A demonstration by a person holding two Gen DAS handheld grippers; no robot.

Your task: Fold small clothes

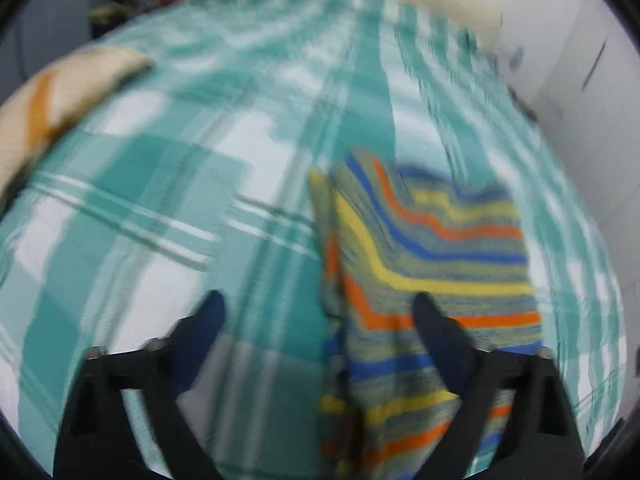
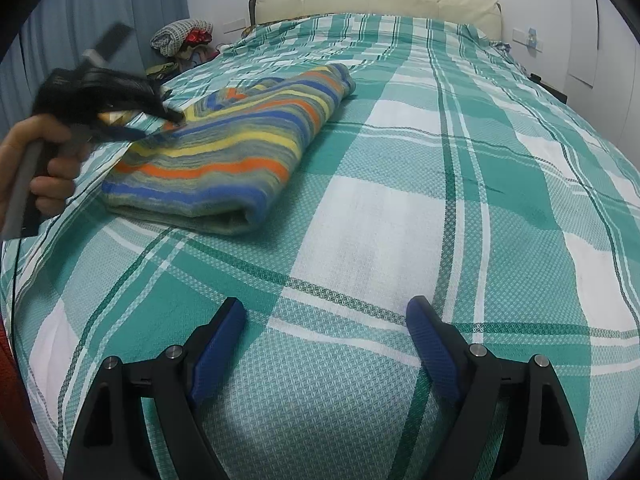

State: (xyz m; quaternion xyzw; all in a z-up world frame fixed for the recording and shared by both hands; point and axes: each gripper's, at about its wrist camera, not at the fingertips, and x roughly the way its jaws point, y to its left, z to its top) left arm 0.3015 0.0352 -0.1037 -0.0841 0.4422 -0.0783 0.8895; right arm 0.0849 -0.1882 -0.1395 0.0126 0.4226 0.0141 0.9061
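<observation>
Striped knit garment (image 2: 224, 148), left of frame, is seen folded on the bed (image 2: 400, 240); left gripper (image 1: 316, 308) and right gripper (image 2: 326, 312) fingers are held apart, empty.

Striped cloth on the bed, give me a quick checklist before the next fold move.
1. Striped cloth folded, lying flat on bedspread: ok.
2. Left gripper jaws open, nothing pinched: ok.
3. Right gripper jaws open, empty: ok.
4. Right gripper apart from the cloth: ok.
5. Left gripper clear of the cloth: cannot tell, left view blurred.
6. Cloth edges lined up: cannot tell.
</observation>
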